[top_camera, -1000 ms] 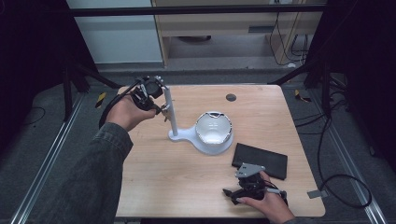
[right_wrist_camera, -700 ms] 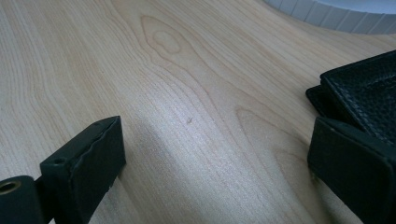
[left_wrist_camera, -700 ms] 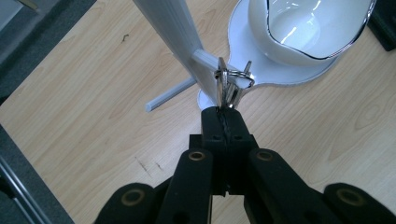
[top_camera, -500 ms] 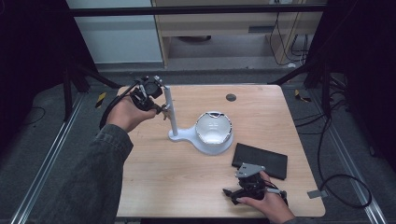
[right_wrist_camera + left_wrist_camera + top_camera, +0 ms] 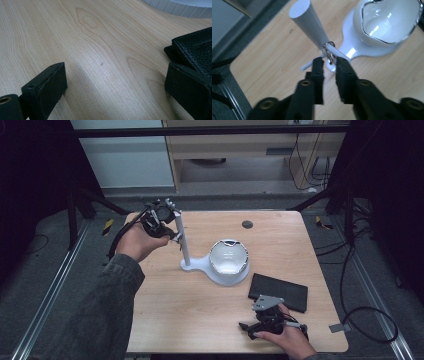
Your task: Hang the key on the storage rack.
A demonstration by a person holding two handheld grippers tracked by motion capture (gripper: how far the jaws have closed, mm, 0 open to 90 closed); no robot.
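1. Pale wood makes up the bench (image 5: 175,320), which has rounded corners; its left edge runs beside a metal rail on the dark floor.
2. Near the back left corner, the left claw (image 5: 172,232) is held in the air by the person's left hand (image 5: 137,242), right beside the white post (image 5: 181,240) of a jewellery stand.
3. In the left gripper view, the left claw (image 5: 329,63) has just been opening: a narrow gap shows between its pads, and the small metal ring (image 5: 329,48) hangs on the post's side peg just beyond the tips, apparently not pinched.
4. That ring sits where the peg meets the white post (image 5: 308,20), high above the wood.
5. The stand's flat white base carries a white bowl (image 5: 229,257) with a shiny rim, near the middle of the bench; bare wood lies open in front of it.
6. A small dark round spot (image 5: 247,224) sits near the back edge, well apart from everything.
7. A black flat case (image 5: 280,291) lies right of the bowl, close to the right edge.
8. The right claw (image 5: 247,327) rests low near the front edge in the person's right hand (image 5: 285,340), just in front of the case.
9. In the right gripper view, the right claw (image 5: 115,82) stands wide open over bare wood, with the black flat case (image 5: 195,52) beside one pad.
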